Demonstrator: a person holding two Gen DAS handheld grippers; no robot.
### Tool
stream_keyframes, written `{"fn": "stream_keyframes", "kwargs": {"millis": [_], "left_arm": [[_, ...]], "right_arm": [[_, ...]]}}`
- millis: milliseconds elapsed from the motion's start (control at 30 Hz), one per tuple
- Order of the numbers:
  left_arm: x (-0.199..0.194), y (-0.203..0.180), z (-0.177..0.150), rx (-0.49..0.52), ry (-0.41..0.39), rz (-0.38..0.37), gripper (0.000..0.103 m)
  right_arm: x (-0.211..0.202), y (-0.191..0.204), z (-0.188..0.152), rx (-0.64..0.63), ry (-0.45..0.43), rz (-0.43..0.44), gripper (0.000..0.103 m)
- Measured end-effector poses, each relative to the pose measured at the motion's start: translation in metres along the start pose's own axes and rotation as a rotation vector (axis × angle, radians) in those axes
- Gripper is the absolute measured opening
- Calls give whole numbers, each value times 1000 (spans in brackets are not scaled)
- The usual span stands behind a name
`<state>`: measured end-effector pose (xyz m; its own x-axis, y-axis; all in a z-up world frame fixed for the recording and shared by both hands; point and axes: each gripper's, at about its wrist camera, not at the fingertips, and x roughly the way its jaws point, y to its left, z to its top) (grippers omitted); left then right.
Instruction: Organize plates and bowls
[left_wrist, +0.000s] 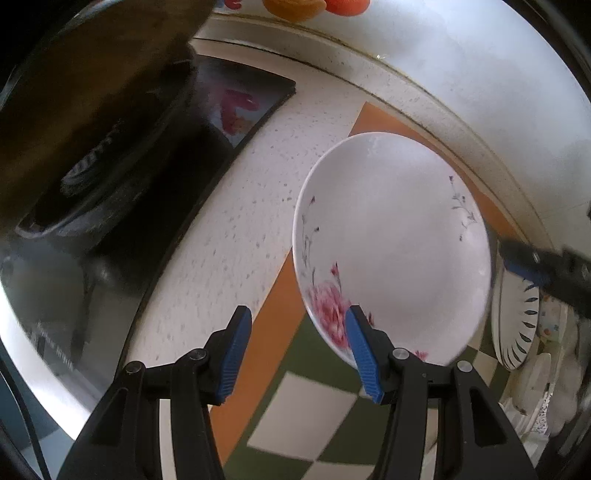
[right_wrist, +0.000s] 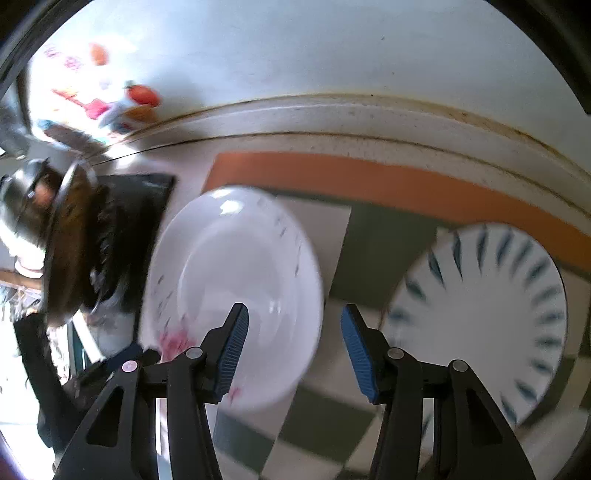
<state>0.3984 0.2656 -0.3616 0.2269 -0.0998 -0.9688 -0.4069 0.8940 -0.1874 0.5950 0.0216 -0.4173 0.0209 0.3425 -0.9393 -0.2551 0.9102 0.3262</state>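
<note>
jaws of both grippers are spread wide, nothing held. left gripper (left_wrist: 297, 350) is seen with the floral plate (left_wrist: 391, 243) at 1 o'clock on the checkered mat (left_wrist: 295, 417); right gripper (right_wrist: 293, 349) has the blue-striped plate (right_wrist: 480, 314) at 2 o'clock on the desk (left_wrist: 229, 206).

I count two plates: one floral plate (left_wrist: 391, 236) and one blue-striped plate (right_wrist: 484, 317). I also see two hand-held grippers, one wok (left_wrist: 92, 110), one checkered mat (left_wrist: 295, 417).
</note>
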Motion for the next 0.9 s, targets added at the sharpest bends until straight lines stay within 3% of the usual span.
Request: {"fn": "stream_keyframes", "kwargs": {"millis": [133, 200, 300, 567, 900], "left_arm": [[12, -2, 13, -7, 9, -27, 47], [15, -1, 18, -6, 13, -46, 24], [23, -3, 22, -2, 24, -35, 21], [24, -10, 19, 24, 14, -28, 20], [-8, -41, -5, 80, -5, -41, 20]], "right_arm": [[26, -6, 27, 31, 49, 38, 46], [39, -11, 33, 54, 82, 46, 35], [55, -16, 37, 66, 128, 61, 17], [52, -23, 26, 43, 115, 76, 14], [8, -32, 3, 40, 54, 91, 11]]}}
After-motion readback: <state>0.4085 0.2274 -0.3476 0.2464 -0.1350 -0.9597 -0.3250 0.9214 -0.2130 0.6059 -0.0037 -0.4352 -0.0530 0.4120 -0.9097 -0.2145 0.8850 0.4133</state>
